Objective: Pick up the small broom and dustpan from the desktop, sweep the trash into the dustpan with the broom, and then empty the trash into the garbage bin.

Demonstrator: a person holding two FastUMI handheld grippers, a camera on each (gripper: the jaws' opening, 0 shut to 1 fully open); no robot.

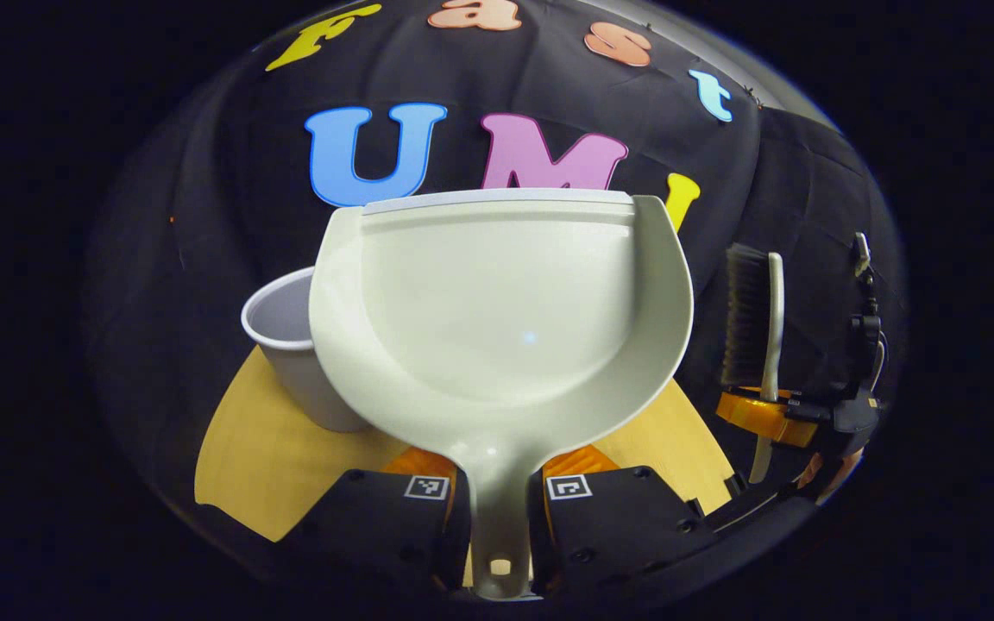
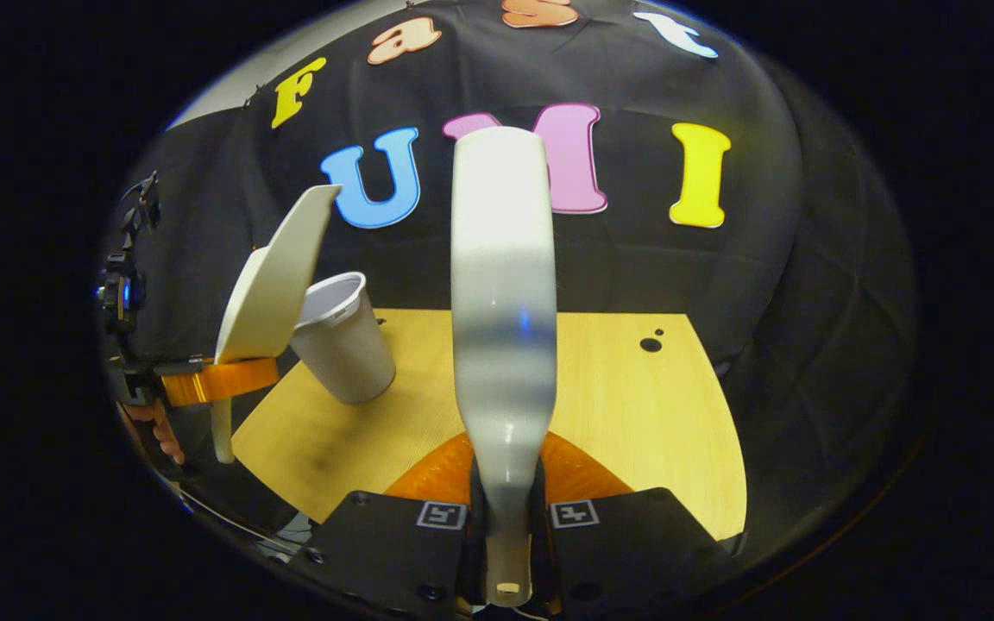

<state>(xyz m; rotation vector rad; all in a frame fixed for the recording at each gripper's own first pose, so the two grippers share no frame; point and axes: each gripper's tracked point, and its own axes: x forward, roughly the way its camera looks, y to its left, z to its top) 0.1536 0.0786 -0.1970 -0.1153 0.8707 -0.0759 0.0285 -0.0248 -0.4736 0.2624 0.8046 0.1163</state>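
No readable text; only square coded markers on both grippers' jaws.

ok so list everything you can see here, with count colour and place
cream plastic dustpan: one, off-white, held upright by its handle in the left tongs, beside the cup
small broom with white plastic back: one, white with dark grey bristles, held upright by its handle in the right tongs
white plastic cup-shaped garbage bin: one, white, standing open on the far left part of the desktop
light wooden desktop: one, pale yellow wood, below everything, with two small dark holes near its far right edge
black cloth wall: one, black, behind the desktop
left tongs: one, closed on the dustpan handle
right tongs: one, closed on the broom handle
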